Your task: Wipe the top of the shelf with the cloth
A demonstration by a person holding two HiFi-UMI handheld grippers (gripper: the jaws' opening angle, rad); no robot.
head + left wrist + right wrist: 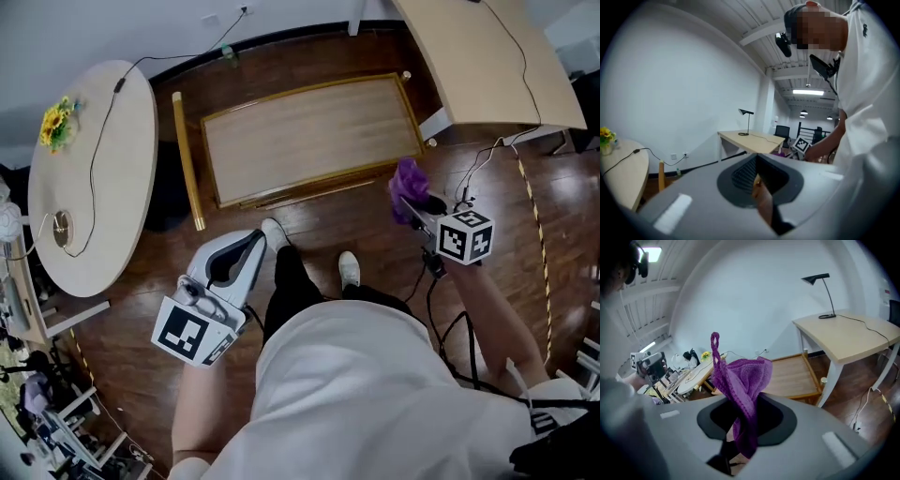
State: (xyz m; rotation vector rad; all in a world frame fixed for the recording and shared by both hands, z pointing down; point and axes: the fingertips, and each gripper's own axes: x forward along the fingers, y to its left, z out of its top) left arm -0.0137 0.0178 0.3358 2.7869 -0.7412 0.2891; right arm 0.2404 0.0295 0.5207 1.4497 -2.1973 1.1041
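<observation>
Right gripper view is showing the right gripper (740, 420) pinching a purple cloth (745, 376), which is bunching in fuzzy folds above the jaws, with a thin loop sticking up. Beyond and below those jaws, the low shelf (790, 376) is showing a wooden top inside a raised rim. A desk (848, 336) is standing beyond the jaws to their right, its near leg close to the shelf's rim. The left gripper (757, 183) is holding its jaws pressed together.

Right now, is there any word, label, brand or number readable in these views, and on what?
No readable text in any view.
Print on the white shirt: too small and blurred to read.
Left marker cube, right marker cube: black-and-white patterns only, no words.
Cloth: no label showing.
</observation>
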